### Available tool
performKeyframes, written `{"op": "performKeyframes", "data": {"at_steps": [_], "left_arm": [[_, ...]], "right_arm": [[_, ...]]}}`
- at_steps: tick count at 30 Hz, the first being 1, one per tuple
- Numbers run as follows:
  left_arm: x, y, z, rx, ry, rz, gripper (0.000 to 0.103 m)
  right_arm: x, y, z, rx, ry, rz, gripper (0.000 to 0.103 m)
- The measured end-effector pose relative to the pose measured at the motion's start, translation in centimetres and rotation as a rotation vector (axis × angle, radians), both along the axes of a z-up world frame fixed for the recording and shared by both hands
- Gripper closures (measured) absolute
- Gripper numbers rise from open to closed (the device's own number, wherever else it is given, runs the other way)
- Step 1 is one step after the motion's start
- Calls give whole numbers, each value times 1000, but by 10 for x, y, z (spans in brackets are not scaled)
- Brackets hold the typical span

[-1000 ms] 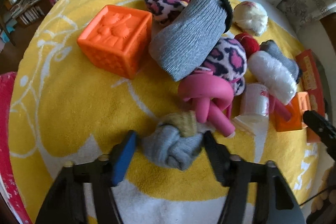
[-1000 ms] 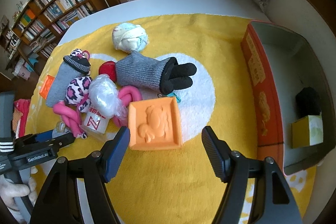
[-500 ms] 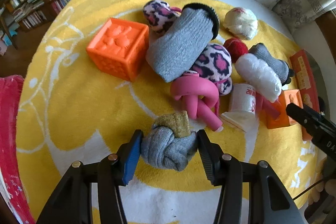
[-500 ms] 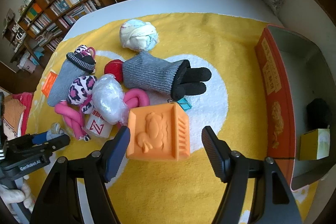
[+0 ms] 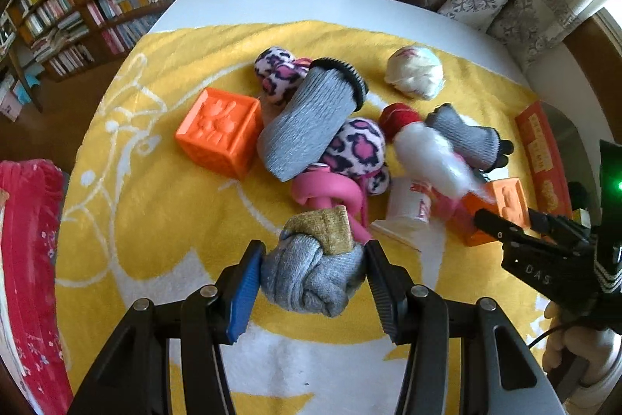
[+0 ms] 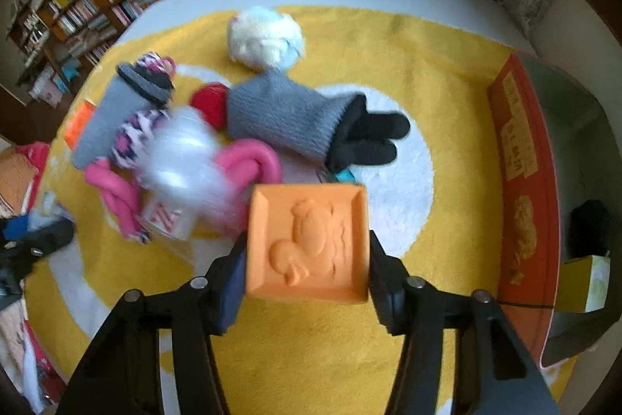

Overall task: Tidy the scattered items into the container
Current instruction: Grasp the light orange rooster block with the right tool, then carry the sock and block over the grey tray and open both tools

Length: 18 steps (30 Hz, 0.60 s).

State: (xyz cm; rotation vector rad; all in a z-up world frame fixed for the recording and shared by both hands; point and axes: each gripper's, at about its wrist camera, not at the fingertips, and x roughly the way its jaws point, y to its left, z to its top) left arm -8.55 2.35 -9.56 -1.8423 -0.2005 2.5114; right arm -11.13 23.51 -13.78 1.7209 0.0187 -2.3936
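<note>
Bookshelves line the wall behind my bench [image 5: 272, 2], which wears a yellow towel [image 5: 155, 205]. My left gripper [image 5: 313, 273] has its fingers pinching the grey sock bundle [image 5: 311, 271], lifted clear of the towel. My right gripper [image 6: 307, 267] is closing its fingers on the orange rooster block [image 6: 309, 242], both pads against its sides. The orange container [image 6: 525, 205] sits at the towel's right edge.

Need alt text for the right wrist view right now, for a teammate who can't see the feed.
The right gripper is closing its jaws on an orange embossed block above a yellow-and-white towel. Behind lie a grey glove, pink knotted rope and pale balled cloth; the orange-sided box stands at right.
</note>
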Motion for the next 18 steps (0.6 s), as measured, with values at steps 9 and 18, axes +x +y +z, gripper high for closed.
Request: {"op": "performKeyframes", "data": {"at_steps": [9, 18], "left_arm": [[1, 28, 13, 13, 24, -39, 49], [-15, 99, 36, 42, 69, -165, 49]], "right_arm": [[22, 29, 29, -59, 61, -38, 46], [39, 106, 86, -61, 216, -218, 46]]}}
